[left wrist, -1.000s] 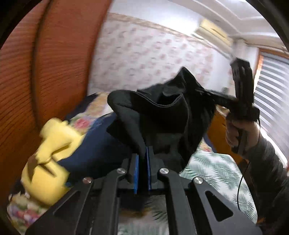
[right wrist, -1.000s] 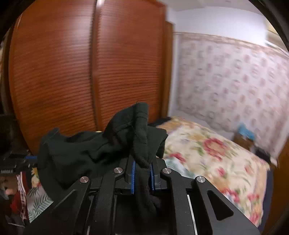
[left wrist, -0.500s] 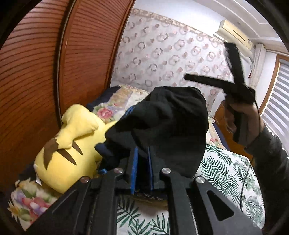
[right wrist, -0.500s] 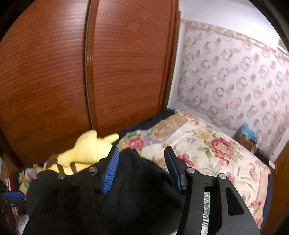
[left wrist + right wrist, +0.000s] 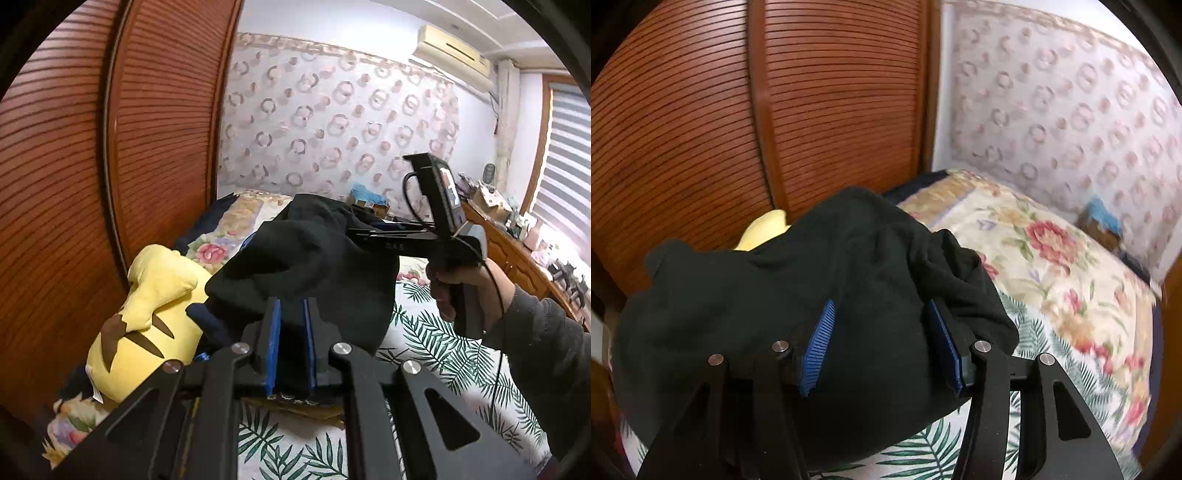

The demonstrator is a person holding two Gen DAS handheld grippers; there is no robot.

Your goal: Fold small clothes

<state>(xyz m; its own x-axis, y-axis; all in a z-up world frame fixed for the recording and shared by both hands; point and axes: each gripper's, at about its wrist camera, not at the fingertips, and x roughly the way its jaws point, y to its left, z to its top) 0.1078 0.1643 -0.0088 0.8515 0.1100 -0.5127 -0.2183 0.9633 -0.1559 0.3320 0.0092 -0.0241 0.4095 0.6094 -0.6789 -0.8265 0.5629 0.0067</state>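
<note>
A small black garment (image 5: 310, 266) hangs bunched in the air above the bed. My left gripper (image 5: 291, 317) is shut on its lower edge, the blue pads nearly together with cloth between them. My right gripper (image 5: 882, 321) is open, its blue pads (image 5: 818, 345) wide apart, and the black garment (image 5: 798, 302) lies draped over and between its fingers. In the left wrist view the right gripper (image 5: 360, 230) reaches in from the right, its tips buried in the cloth's upper part.
A yellow plush toy (image 5: 147, 306) lies at the left by the wooden slatted wardrobe (image 5: 110, 147). The bed has a palm-leaf sheet (image 5: 436, 347) and a floral quilt (image 5: 1052, 258). A wooden dresser (image 5: 517, 251) with clutter stands at the right under the window.
My right gripper let go of the black garment and opened wide; the cloth now lies draped over its fingers. Both grippers came lower and the garment sagged into a bunch.
</note>
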